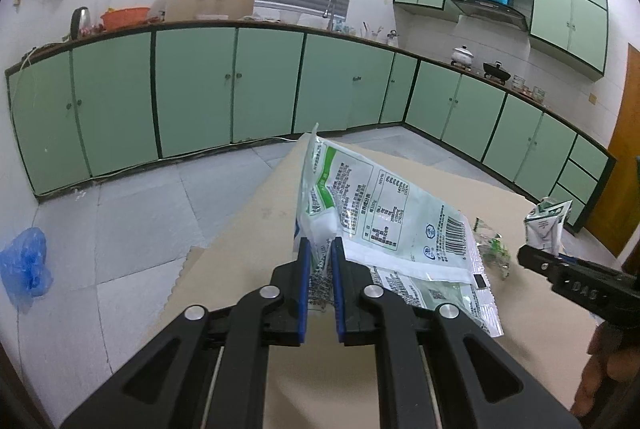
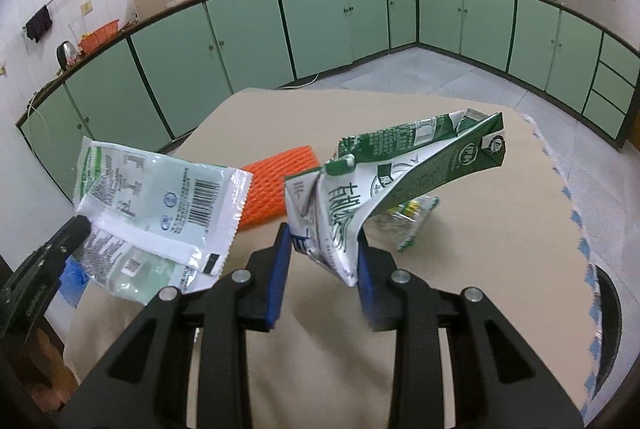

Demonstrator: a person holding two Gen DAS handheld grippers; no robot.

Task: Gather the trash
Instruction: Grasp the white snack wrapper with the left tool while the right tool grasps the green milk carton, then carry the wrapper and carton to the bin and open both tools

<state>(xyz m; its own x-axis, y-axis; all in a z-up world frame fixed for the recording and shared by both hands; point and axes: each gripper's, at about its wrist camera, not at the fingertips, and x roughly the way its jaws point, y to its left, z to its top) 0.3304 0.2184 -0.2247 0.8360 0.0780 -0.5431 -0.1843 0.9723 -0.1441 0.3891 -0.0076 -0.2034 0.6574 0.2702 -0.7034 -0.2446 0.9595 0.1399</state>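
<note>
Left gripper (image 1: 319, 249): your blue pads pinch the near edge of the plastic wrapper (image 1: 372, 213); jaws nearly together, thin film between them.
Plastic wrapper: hangs lifted over the tan table (image 1: 248, 229), its free end drooping toward the table's right side. A second printed film clings beneath it; whether it is caught in the pads you cannot tell.
Right gripper (image 2: 323, 261): pads press on the crumpled lower end of the milk carton (image 2: 400, 173); jaws partly apart because the carton fills them.
Milk carton: held above the table's middle, its green gabled top pointing up and away from you.
Left on the table: orange foam net (image 2: 276, 181) lying flat behind the carton; crinkled clear wrapper (image 2: 408, 221) on the table just below the carton.
Bin: none visible in either view; a dark curved edge shows at the table's right side, unclear what it is.
Step, judged: both hands loaded, carry to the disposal point.
Handling: keep both grips steady, since the film is slippery and may slide out. Lift the carton clear of the clear wrapper so you do not drag it along. Keep the wrapper's drooping tail off the table edge.
</note>
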